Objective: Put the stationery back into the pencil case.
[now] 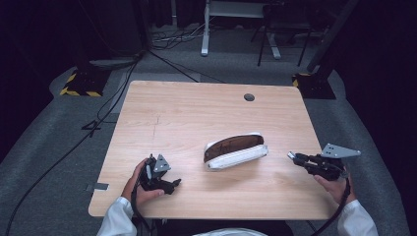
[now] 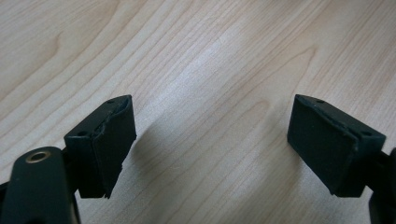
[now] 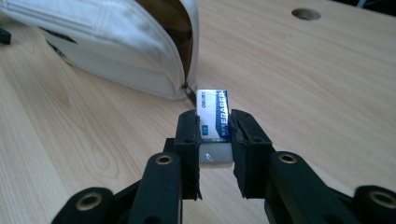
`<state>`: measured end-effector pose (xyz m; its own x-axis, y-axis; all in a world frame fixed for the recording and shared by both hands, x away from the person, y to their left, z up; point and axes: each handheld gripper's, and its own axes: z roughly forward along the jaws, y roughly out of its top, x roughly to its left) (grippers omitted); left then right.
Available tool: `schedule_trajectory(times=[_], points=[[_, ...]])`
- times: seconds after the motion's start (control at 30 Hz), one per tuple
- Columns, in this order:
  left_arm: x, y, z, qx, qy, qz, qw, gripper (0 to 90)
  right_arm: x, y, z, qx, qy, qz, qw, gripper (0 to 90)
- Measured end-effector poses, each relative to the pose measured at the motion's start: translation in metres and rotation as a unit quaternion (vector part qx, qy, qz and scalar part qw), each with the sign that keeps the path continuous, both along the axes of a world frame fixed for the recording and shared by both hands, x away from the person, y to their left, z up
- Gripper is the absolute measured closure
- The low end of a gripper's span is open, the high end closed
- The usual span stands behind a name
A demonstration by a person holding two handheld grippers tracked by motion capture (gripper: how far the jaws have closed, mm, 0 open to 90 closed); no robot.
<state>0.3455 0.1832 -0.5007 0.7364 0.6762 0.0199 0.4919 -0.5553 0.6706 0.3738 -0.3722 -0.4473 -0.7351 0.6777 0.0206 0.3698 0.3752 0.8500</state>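
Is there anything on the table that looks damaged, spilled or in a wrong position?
Nothing stands out. The white pencil case lies on its side on the table with its zip open, nothing spilled from it. The right gripper holds an eraser squarely; the left gripper is open over bare wood.

A light wood-grain desk [image 1: 206,118] with a round cable hole [image 1: 249,97] near its far edge stands on grey carpet [image 1: 44,162] in a dim room whose edges fall into darkness. Black cables [image 1: 64,152] trail over the floor at the left, past a stand base with yellow-and-black hazard tape [image 1: 81,86]. Beyond the desk are a white frame's legs [image 1: 205,34] and another dark stand base [image 1: 314,83].
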Motion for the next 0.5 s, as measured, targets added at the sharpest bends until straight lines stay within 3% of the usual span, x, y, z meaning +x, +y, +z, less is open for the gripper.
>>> schedule_trajectory(times=[0.13, 0.33, 0.5], points=[[0.000, 0.002, -0.003, -0.021, 0.006, 0.005, 0.9997, 15.0, 0.004, 0.010, 0.017, 0.001, -0.020, 0.017, 0.9997, 73.7], [0.000, 0.003, -0.004, -0.021, 0.005, 0.006, 0.9997, 14.9, 0.011, 0.029, 0.041, -0.005, -0.041, 0.043, 0.9982, 73.7], [0.002, 0.003, -0.003, -0.018, 0.005, 0.000, 0.9998, 14.5, 0.017, 0.053, 0.060, -0.016, -0.057, 0.079, 0.9951, 73.7]])
